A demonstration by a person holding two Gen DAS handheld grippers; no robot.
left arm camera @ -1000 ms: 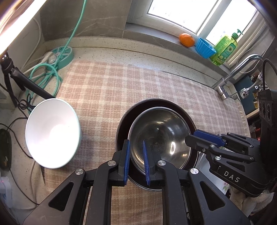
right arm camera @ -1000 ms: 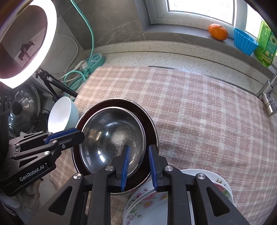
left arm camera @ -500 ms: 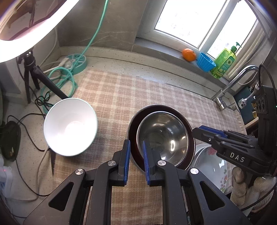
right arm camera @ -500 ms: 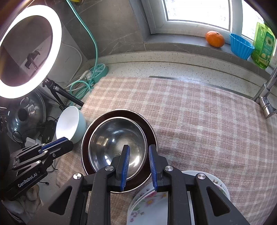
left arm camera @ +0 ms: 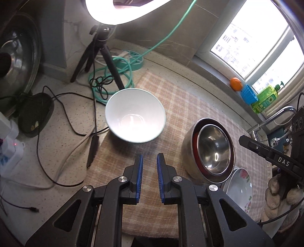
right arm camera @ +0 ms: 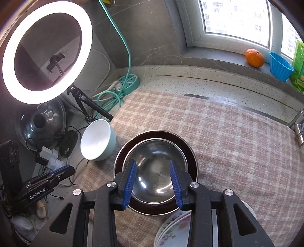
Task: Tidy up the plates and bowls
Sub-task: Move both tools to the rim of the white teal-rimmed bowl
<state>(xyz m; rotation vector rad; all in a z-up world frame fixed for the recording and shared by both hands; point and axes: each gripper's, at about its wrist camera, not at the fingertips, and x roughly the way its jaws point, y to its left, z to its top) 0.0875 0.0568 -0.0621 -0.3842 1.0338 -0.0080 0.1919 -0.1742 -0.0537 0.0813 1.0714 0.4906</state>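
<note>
1. The left gripper (left arm camera: 149,172) fills the lower centre of the frame, its blue-padded jaws nearly shut with only a narrow gap and nothing between them.
2. Just above it, a white bowl (left arm camera: 135,115) sits tilted at the left edge of the checked cloth (left arm camera: 190,102).
3. At right centre, a steel bowl (left arm camera: 213,150) is nested inside a larger dark-lined bowl (left arm camera: 190,152).
4. A floral plate (left arm camera: 240,185) lies just below them at lower right.
5. The right gripper (left arm camera: 269,153) enters from the right edge.
6. A lit ring light (left arm camera: 121,11) on a tripod (left arm camera: 98,51) stands at the upper left.
</note>
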